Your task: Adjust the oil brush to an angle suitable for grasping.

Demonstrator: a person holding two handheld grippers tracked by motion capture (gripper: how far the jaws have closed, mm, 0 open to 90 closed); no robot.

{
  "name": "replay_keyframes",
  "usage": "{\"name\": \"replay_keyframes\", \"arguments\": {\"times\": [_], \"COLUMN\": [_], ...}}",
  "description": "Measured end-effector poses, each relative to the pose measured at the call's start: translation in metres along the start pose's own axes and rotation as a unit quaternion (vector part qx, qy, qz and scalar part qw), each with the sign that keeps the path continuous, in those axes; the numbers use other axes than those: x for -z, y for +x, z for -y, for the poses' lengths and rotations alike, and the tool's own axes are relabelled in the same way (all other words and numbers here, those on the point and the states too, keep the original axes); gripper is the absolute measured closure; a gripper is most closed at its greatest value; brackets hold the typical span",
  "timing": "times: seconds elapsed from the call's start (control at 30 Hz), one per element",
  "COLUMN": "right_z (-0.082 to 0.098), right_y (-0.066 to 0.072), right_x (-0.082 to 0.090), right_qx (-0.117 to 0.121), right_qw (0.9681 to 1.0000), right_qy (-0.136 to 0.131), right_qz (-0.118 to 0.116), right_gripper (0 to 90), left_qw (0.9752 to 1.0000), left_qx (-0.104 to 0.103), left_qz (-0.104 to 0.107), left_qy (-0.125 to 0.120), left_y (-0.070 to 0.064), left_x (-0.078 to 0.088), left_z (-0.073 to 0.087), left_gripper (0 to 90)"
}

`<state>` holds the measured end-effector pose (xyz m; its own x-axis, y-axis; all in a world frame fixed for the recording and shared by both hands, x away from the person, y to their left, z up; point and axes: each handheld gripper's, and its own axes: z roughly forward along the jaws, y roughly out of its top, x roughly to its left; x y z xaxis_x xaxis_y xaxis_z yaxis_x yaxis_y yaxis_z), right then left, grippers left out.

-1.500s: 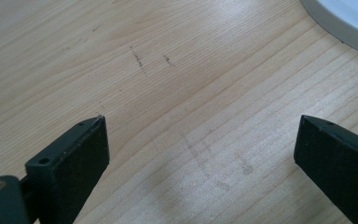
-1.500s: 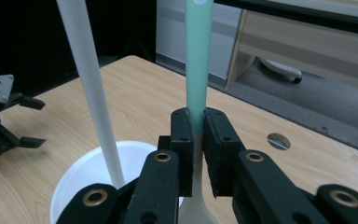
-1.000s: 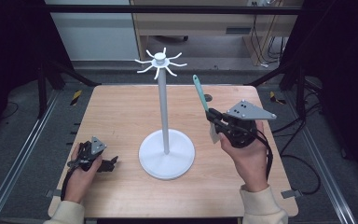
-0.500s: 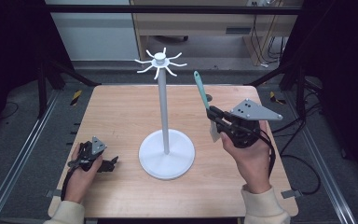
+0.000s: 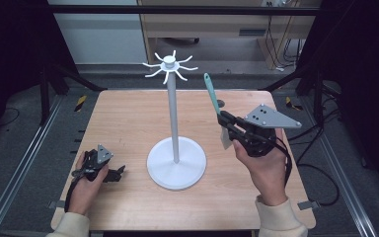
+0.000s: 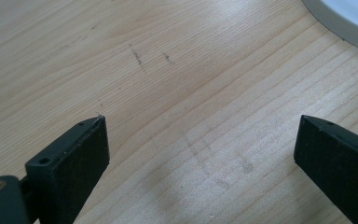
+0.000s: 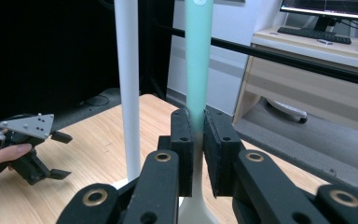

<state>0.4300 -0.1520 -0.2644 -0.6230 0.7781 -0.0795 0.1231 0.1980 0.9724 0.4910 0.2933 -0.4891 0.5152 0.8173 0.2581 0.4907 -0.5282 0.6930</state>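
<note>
My right gripper (image 5: 225, 123) is clamped on a green-handled utensil (image 5: 210, 94), lifted above the right side of the table (image 5: 123, 118). In my right gripper view both black jaws press the handle (image 7: 198, 60) from either side, no gap left; the handle runs up out of frame, teal fading to white lower down where it widens below the jaws. From the high view the handle points up and slightly away from me, and a whitish end shows just under the gripper near my right hand (image 5: 264, 165). Can't tell what kind of utensil head it is.

The white stand (image 5: 172, 118) is just left of the utensil, apart from it: thin pole, round base (image 5: 176, 163) sitting mid-table, ring of curved hooks (image 5: 170, 66) on top. The utensil tip sits below and to the right of the hooks. In my right gripper view the pole (image 7: 128, 84) stands just left of the handle.

My left gripper (image 5: 113, 174) is low at the table's front-left, in my left hand (image 5: 86, 180). Its jaws are spread wide, holding nothing; my left gripper view shows bare wood (image 6: 191, 93) between them and the base's edge (image 6: 349, 23) at top right. It also shows far off (image 7: 58, 154) in my right gripper view.
</note>
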Motion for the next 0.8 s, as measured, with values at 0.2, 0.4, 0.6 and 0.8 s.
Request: {"name": "replay_keyframes", "arguments": {"times": [0.2,0.4,0.6,0.8], "right_z": [-0.002,-0.004,-0.007,-0.012], "right_y": [0.003,0.004,0.006,0.011], "right_x": [0.001,0.002,0.005,0.006], "right_qx": [0.003,0.004,0.003,0.010], "right_qw": [1.0000,0.9999,0.9998,0.9996], "right_qy": [-0.006,-0.009,-0.016,-0.022], "right_qz": [-0.004,-0.008,-0.011,-0.015], "right_gripper": [82.7,82.7,82.7,82.7], "left_qw": [1.0000,1.0000,1.0000,1.0000], "left_qx": [0.000,0.000,0.000,0.000], "left_qz": [-0.001,0.000,-0.001,0.000], "left_qy": [0.000,-0.001,0.000,-0.001], "left_y": [0.000,0.000,0.000,0.000], "left_x": [0.000,0.000,0.000,0.000], "left_z": [0.000,0.000,0.000,0.000], "left_gripper": [2.8,2.8,2.8,2.8]}}
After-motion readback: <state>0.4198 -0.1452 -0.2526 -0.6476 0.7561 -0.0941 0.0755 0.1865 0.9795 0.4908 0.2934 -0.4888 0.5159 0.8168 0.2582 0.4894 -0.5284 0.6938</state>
